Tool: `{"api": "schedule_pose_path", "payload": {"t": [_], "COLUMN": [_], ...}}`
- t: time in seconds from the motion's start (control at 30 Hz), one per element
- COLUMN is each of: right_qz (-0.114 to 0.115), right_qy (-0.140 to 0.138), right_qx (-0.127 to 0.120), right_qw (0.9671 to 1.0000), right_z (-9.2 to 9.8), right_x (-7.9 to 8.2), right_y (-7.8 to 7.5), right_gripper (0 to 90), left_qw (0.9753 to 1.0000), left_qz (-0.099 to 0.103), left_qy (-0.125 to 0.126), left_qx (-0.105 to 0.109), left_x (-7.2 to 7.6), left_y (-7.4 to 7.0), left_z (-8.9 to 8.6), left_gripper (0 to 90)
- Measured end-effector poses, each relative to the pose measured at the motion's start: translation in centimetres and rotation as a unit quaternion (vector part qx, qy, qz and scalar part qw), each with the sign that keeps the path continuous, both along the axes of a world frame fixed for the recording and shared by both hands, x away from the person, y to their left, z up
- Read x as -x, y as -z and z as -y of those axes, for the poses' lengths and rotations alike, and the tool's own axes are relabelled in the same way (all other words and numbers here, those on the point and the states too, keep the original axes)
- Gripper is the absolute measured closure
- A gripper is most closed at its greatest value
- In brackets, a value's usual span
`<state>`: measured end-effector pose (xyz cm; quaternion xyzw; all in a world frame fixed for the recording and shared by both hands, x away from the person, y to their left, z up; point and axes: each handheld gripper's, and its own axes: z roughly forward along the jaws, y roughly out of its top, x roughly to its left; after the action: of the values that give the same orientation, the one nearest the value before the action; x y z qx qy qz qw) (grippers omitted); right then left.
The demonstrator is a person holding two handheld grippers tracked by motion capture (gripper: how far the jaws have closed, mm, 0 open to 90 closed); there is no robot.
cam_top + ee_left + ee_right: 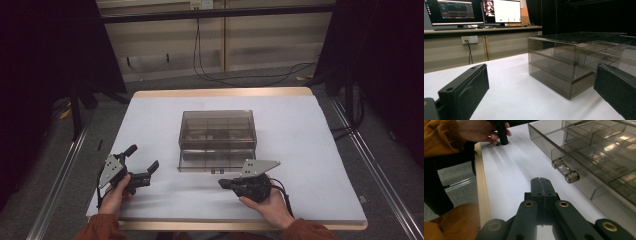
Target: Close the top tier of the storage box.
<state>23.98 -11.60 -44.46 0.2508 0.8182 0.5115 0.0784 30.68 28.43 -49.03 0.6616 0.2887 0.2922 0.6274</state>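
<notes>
From the high view, a smoky transparent organizer box [217, 140] stands in the middle of the white table [310, 150], with its inner dividers visible through the lid. The left gripper [142, 164] is held by the left hand [117, 192] near the front left corner of the table; its two jaws stand wide apart and hold nothing. The right gripper [222, 184] is in the right hand [270, 202], just in front of the box, and its jaws are pressed together with nothing between them.

In the left gripper view, the two black jaws are at the far edges of the picture, well apart, and the box [574, 62] stands on the table between them but farther off. Behind it there are two monitors [474, 11] on a desk.

In the right gripper view, the right gripper [543, 187] has its jaws fully together, empty, and points along the table beside the box [599, 152] (its front has a small clear handle [565, 171]). The left hand [477, 130] with an orange sleeve [439, 135] is at the top left
</notes>
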Motion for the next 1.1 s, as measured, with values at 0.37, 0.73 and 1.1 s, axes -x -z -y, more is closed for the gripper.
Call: {"api": "schedule_pose_path", "payload": {"t": [0.37,0.73,1.1], "right_qz": [0.002,0.008,0.010], "right_qy": [0.001,0.004,0.016], "right_qx": [0.005,0.010,0.012], "right_qw": [1.0000,0.9999,0.9997], "right_z": [-0.7,-1.2,-1.3], "right_x": [-0.5,-1.2,-1.6], "right_y": [0.1,0.3,0.5], "right_gripper": [90.0,90.0,90.0], "left_qw": [1.0000,1.0000,1.0000], "left_qz": [-0.001,-0.001,0.000], "left_qy": [0.001,0.001,0.001], "left_qx": [0.000,0.000,0.002], "left_x": [0.0,0.0,0.0], "left_y": [0.0,0.0,0.0], "left_z": [0.0,0.0,0.0], "left_gripper": [0.0,0.0,0.0]}}
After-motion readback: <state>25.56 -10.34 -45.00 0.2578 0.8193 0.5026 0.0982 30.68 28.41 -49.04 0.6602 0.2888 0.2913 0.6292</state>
